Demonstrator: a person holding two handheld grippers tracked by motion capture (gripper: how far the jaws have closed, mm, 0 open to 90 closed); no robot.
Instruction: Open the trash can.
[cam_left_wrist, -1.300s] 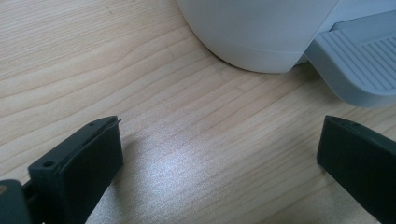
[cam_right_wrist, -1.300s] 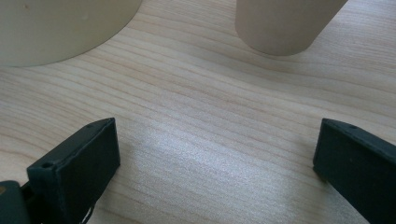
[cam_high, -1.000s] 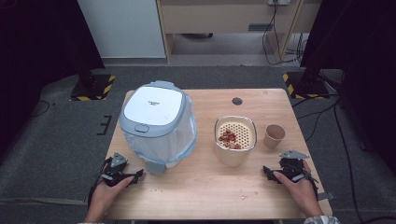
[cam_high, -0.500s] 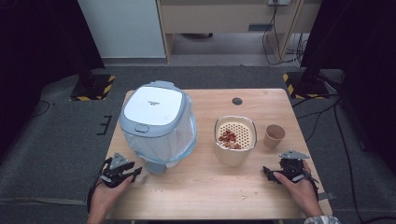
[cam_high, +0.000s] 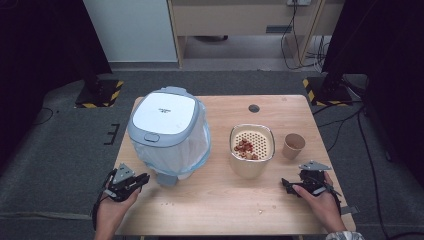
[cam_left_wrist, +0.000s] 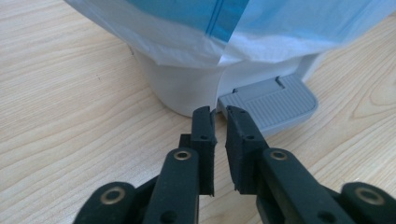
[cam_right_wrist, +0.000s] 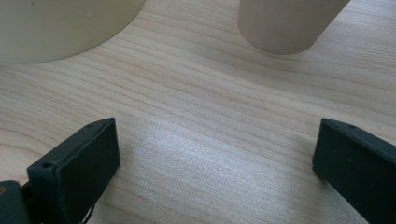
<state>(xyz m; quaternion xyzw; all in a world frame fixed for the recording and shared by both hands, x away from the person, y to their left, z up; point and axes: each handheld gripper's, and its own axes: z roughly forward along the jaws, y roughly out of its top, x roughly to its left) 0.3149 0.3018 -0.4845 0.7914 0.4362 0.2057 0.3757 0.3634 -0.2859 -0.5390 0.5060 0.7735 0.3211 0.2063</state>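
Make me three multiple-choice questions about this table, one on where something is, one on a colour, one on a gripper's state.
1. Where does the cup stand?
A. right of the colander
B. left of the bin
C. on the bin's lid

2. What colour is the bin's pedal?
A. red
B. grey
C. yellow

3. How do the right gripper's jaws stand?
A. clamped on the cup
B. wide apart over bare wood
C. closed on the colander

Answers: 1 A, the high view shows the cup just right of the colander. 2 B, the left gripper view shows a grey pedal. 3 B, the right gripper view shows only table between them.
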